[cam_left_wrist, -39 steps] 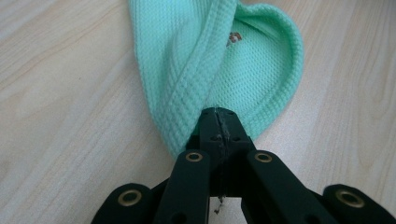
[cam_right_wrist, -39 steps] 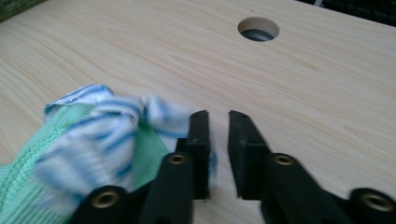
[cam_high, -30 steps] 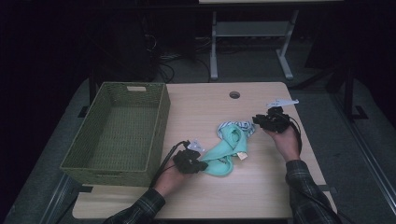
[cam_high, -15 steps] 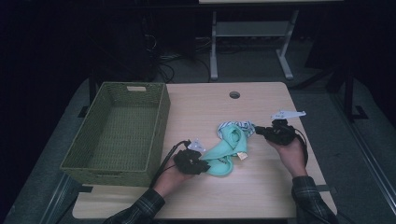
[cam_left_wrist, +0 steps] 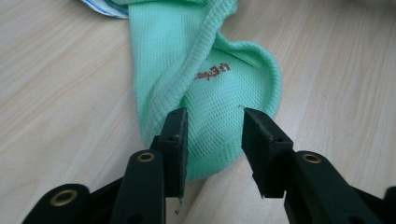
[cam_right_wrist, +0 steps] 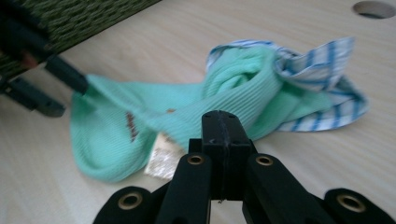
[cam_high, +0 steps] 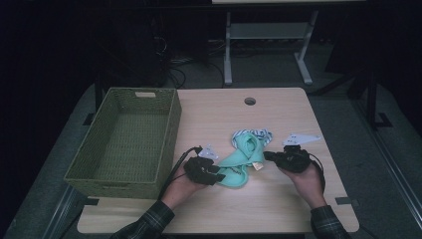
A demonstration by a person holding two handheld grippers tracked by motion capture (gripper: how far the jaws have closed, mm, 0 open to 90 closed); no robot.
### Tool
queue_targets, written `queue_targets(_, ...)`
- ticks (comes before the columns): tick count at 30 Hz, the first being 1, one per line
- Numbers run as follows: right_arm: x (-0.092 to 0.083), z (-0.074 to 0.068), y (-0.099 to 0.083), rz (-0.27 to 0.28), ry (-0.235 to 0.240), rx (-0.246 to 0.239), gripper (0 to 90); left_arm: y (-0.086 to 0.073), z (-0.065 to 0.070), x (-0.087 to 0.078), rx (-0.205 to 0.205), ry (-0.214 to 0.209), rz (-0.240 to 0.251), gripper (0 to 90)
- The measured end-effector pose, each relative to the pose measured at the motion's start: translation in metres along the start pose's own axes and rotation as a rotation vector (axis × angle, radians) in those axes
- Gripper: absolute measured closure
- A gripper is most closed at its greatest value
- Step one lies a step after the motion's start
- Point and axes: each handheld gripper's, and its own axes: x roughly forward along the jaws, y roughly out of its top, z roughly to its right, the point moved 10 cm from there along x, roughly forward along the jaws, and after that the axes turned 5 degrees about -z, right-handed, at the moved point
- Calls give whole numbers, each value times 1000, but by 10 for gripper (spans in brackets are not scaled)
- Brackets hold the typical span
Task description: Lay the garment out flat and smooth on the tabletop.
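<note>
The pale wooden surface [cam_high: 278,209] carries a woven green basket [cam_high: 127,142] along its left side, its inside bare of cloth. Right of the basket, near the middle of the surface, lies a mint-green sock [cam_high: 244,159], crumpled and stretched flat on the wood, its far end tangled with a blue-and-white striped sock [cam_high: 256,133]; a small pale label [cam_right_wrist: 161,163] sticks out from the green one's near edge. The left tongs [cam_high: 215,174] sit at the green sock's rounded near end, between basket and cloth; their jaws have just been opening and now stand partly apart, with the sock's end lying under and between them and the pads clear of the fabric in the left gripper view [cam_left_wrist: 212,140]. The right tongs [cam_high: 271,157] are just beside the sock's right edge, jaws pressed together on nothing, pointing at the cloth in the right gripper view [cam_right_wrist: 224,135]
</note>
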Motion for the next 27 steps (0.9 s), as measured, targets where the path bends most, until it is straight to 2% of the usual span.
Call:
queue_targets(4,4,-15,-6,-10,34,-7,899,6,-5,-3,0,12,7,566)
queue_targets(5,5,-19,-7,-13,42,-7,899,8,-5,-3,-13,13,21,562)
queue_targets(8,7,-29,-10,-20,60,-16,899,12,-8,-4,8,20,10,548)
queue_targets(9,8,-32,-11,-18,69,-18,899,15,-8,-4,-5,21,25,546)
queue_targets(15,15,-50,-13,-28,100,-32,899,27,-15,-6,-10,25,38,540)
queue_targets(21,26,-65,-16,-48,137,-57,899,44,-24,-4,-27,33,57,538)
queue_targets(27,34,-72,-18,-66,159,-68,899,62,-39,-1,-31,66,70,539)
